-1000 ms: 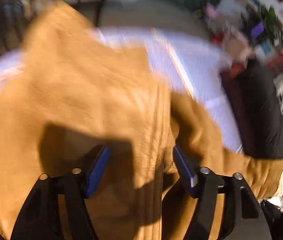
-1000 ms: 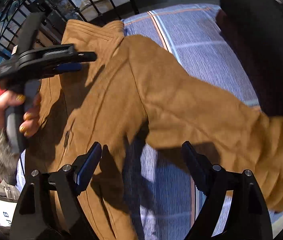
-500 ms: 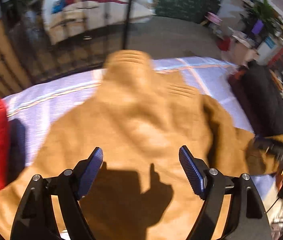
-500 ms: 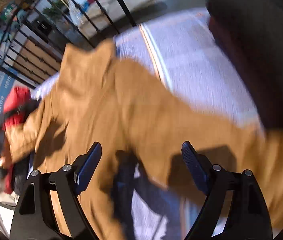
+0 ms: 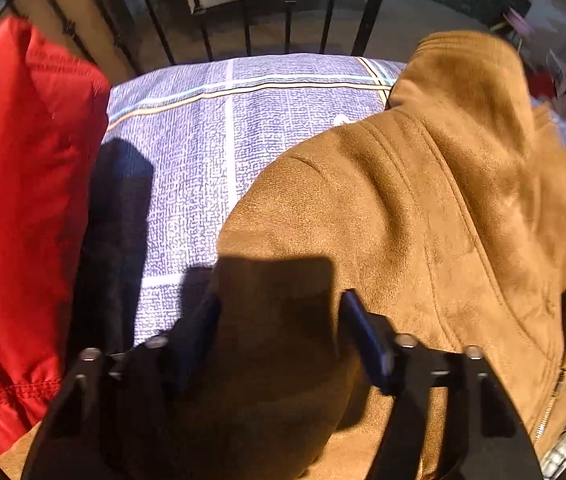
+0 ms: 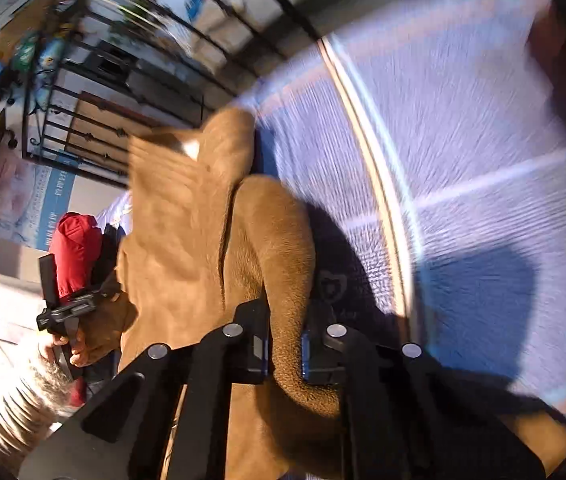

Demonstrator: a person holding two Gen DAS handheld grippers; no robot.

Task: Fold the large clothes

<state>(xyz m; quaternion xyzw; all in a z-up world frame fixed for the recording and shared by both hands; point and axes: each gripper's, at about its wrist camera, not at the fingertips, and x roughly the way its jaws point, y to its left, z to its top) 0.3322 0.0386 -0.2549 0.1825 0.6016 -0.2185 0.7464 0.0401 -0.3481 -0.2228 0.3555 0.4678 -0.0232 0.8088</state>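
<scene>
A brown suede jacket (image 5: 403, 200) lies on a blue-and-white checked bedsheet (image 5: 203, 140), collar toward the far edge. My left gripper (image 5: 279, 312) points down at the jacket's left shoulder; its jaws are closing, and a bunched fold fills the gap and touches both pads. In the right wrist view the jacket (image 6: 187, 240) is lifted into a ridge. My right gripper (image 6: 285, 344) is closing, its pads pinching a thick roll of sleeve. The left gripper (image 6: 99, 294), held by a hand (image 6: 71, 348), pulls the jacket's far corner.
A red garment (image 5: 23, 200) lies on the left of the bed, right beside my left gripper, and shows small in the right wrist view (image 6: 75, 248). A black iron railing (image 5: 243, 8) runs behind the bed. A dark bulky thing (image 6: 563, 40) sits at the sheet's (image 6: 463, 140) far right.
Both grippers were open above the jacket and have now closed on its fabric. The left one travelled left to the shoulder near the red garment; the right one now pinches the sleeve.
</scene>
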